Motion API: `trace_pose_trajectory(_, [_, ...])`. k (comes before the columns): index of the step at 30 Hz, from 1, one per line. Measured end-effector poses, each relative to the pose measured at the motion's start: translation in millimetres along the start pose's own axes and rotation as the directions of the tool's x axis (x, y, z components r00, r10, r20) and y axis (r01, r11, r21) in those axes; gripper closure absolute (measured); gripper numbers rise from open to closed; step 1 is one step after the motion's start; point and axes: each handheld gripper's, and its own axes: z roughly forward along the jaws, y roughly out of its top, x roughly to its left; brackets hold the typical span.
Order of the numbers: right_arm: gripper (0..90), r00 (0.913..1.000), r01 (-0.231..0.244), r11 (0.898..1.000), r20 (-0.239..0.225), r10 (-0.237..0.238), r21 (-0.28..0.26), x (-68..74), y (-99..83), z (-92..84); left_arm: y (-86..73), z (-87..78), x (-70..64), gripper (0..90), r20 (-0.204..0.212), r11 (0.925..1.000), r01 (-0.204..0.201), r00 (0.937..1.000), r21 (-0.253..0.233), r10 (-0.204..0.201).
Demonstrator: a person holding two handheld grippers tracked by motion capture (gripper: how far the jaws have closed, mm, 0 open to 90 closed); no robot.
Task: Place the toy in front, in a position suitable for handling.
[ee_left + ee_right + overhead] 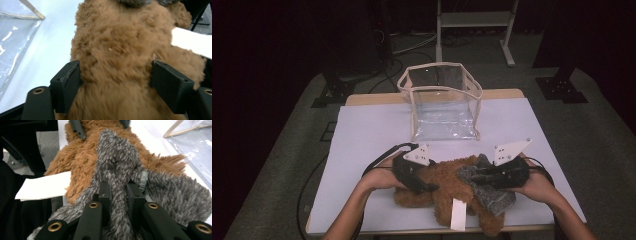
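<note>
Dark floor and stand legs surround the counter [362,130], whose pale cover lies bare across its left half and its middle. At the far edge stands a clear bag [443,102] with beige trim, its mouth open upward. Open surface separates the bag from the brown plush toy [447,187], which lies at the near edge, well apart from the bag.

The toy's long axis runs roughly left to right along the near edge, with a white tag [458,214] hanging toward the person. A grey fuzzy garment [489,192] lies over its right end.

The left claw [419,181] straddles the toy's left part. The left gripper view shows its jaws set wide on either side of the brown fur [117,57], each at the edge of the pile; whether they press in cannot be told.

The right claw [477,177] is clamped on the garment. The right gripper view shows a fold of grey fabric [117,192] pinched between nearly closed jaws, a detail the high view does not resolve.
</note>
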Motion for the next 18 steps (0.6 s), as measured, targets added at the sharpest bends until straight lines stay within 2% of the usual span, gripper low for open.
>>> trace_pose_trajectory(6, [76.3, 0.9997, 0.014, 1.000, -0.020, -0.014, 0.006, 2.7, -1.7, 2.5, 0.4, 11.5, 4.7, 13.8, 0.040, 0.9992, 0.023, 0.9989, 0.033, -0.024])
trace_pose_trajectory(11, [76.4, 0.9996, 0.005, 1.000, -0.028, -0.005, 0.006, 1.4, -3.2, 3.5, 4.8, 19.9, 8.8, 14.2, 0.067, 0.9976, 0.020, 0.9975, 0.067, -0.024])
trace_pose_trajectory(13, [76.3, 0.9997, -0.001, 1.000, -0.025, 0.001, 0.007, 0.5, -3.4, 3.8, 5.6, 21.0, 10.5, 19.6, 0.081, 0.9973, 0.004, 0.9967, 0.074, -0.010])
trace_pose_trajectory(15, [76.3, 0.9997, -0.004, 1.000, -0.025, 0.004, 0.001, -1.1, -3.9, 3.7, 6.4, 19.8, 9.8, 32.3, 0.062, 0.9974, -0.007, 0.9981, 0.072, 0.002])
trace_pose_trajectory(17, [76.2, 0.9997, -0.011, 1.000, -0.021, 0.011, -0.007, -3.0, -4.1, 3.0, 7.5, 18.0, 9.7, 39.9, 0.037, 0.9984, -0.016, 0.9992, 0.055, 0.014])
trace_pose_trajectory(18, [76.1, 0.9997, -0.020, 1.000, -0.013, 0.019, -0.011, -4.4, -4.0, 1.9, 7.6, 16.0, 10.7, 43.9, 0.025, 0.9994, -0.003, 0.9997, 0.036, 0.003])
